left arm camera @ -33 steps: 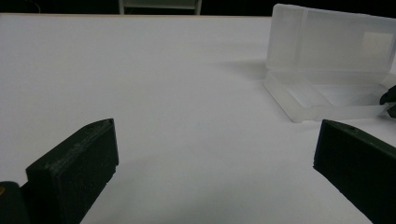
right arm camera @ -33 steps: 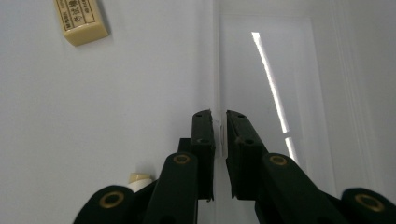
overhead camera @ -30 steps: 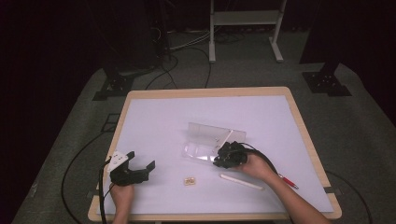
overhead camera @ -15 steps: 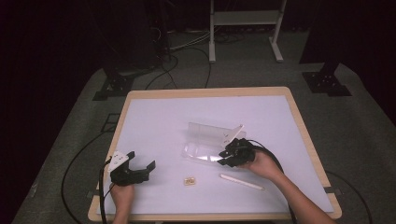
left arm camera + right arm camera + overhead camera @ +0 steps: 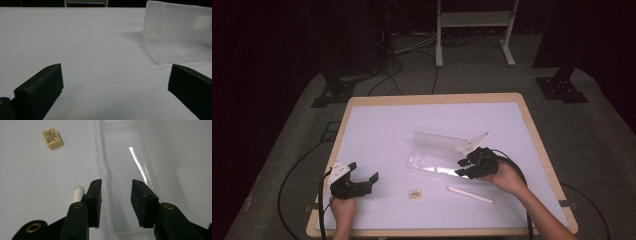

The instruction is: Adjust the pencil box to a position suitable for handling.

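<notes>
High view, table: a white-topped table (image 5: 377, 130) w/ a wooden rim is seen on grey floor; dark surroundings.
High view, case: a clear plastic case (image 5: 437, 162) is laid open just right of table centre, lid raised at its 12 o'clock side, tray flat toward the person.
High view, right gripper: the right gripper (image 5: 473, 164) is held in a hand at the tray's 3 o'clock end, jaws over that end, pointing approx. 9 o'clock. Jaw gap is hard to judge from here.
High view, left gripper: the left gripper (image 5: 362, 175) is held near the table's 7 o'clock corner, well apart from the case; jaws are spread, nothing between them.
High view, small items: a small tan eraser (image 5: 414, 194) is seen at 6 o'clock of the case; a white stick (image 5: 470, 195) lies at approx. 5 o'clock of the case, near the right hand.
Left gripper view: both black jaws are seen far apart at the bottom corners, bare table between, nothing gripped. The case (image 5: 180, 37) is seen at 2 o'clock, lid upright behind tray.
Right gripper view: jaws are parted by a moderate gap, nothing held; they hang over the tray's near end. The case tray (image 5: 125, 170) runs toward 12 o'clock. The eraser (image 5: 52, 138) is at 11 o'clock; the stick's tip (image 5: 77, 194) shows just beside the left jaw, on the table outside the tray.
</notes>
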Available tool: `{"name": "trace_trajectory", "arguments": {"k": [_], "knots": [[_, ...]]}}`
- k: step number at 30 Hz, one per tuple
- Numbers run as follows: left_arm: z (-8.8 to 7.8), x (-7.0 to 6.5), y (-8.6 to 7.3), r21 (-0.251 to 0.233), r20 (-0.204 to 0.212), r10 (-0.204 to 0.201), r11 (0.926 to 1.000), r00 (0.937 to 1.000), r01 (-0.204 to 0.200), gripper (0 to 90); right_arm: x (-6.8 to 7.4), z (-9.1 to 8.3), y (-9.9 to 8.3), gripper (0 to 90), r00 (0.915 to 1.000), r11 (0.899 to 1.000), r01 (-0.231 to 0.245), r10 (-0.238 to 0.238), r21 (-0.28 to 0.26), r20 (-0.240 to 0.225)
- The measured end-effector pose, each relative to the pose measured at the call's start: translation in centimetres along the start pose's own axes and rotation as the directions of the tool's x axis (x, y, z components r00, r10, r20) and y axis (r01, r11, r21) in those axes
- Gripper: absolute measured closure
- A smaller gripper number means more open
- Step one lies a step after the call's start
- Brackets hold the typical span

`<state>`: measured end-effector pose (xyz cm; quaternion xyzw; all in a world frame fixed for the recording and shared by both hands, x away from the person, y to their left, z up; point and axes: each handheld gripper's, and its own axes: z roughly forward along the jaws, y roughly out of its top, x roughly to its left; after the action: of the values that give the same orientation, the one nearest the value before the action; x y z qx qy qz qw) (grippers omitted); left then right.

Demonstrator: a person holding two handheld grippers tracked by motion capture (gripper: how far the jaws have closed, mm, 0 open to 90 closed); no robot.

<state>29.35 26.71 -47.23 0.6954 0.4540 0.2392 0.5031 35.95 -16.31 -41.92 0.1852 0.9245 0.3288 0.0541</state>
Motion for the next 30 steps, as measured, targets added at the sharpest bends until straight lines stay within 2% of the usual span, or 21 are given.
{"name": "trace_trajectory", "arguments": {"k": [5, 15, 30], "knots": [[0.0, 0.0, 0.0, 0.002, -0.001, 0.001, 1.0000, 1.0000, -0.001, 0.0, -0.2, -1.0, -0.7, 57.1, 0.9996, 0.999, -0.028, 0.028, -0.016, 0.010], [0.0, 0.0, 0.0, 0.002, -0.002, 0.001, 1.0000, 1.0000, -0.001, 0.0, -0.2, -2.6, -2.0, 54.1, 0.9983, 0.999, -0.048, 0.049, -0.023, 0.032], [-0.1, -0.1, 0.0, -0.001, -0.007, -0.001, 1.0000, 1.0000, 0.001, 0.0, -0.6, -4.3, -4.5, 46.9, 0.9931, 0.993, -0.106, 0.108, -0.045, 0.046]]}}
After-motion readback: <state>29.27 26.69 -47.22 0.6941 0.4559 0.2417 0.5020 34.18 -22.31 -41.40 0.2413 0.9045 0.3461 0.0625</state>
